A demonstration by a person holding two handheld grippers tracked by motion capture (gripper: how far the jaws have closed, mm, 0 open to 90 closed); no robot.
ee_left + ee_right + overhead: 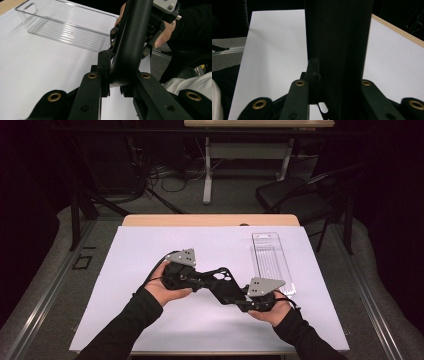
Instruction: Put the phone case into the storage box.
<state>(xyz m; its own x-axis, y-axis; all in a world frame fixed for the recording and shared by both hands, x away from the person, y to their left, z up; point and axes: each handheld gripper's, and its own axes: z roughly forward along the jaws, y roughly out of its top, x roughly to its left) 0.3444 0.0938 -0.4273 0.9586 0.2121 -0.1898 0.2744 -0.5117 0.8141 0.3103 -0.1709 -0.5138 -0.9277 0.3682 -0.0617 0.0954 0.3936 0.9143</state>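
Hidden: black flat part, its ends covered by both grippers.
Left gripper: pinching the part's end.
Right gripper: jaws around the other end; grip unclear.
Surface: white sheet on wooden table.
Tray: clear ribbed plastic tray, near right.
Room: dark, chair behind.

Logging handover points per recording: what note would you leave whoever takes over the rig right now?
Left gripper: shut on one end of the black case.
Right gripper: case between its jaws, pad contact unclear.
Case held off the white table; clear tray lies empty, far right.
Done: case picked up. Left: probably setting it in the tray.
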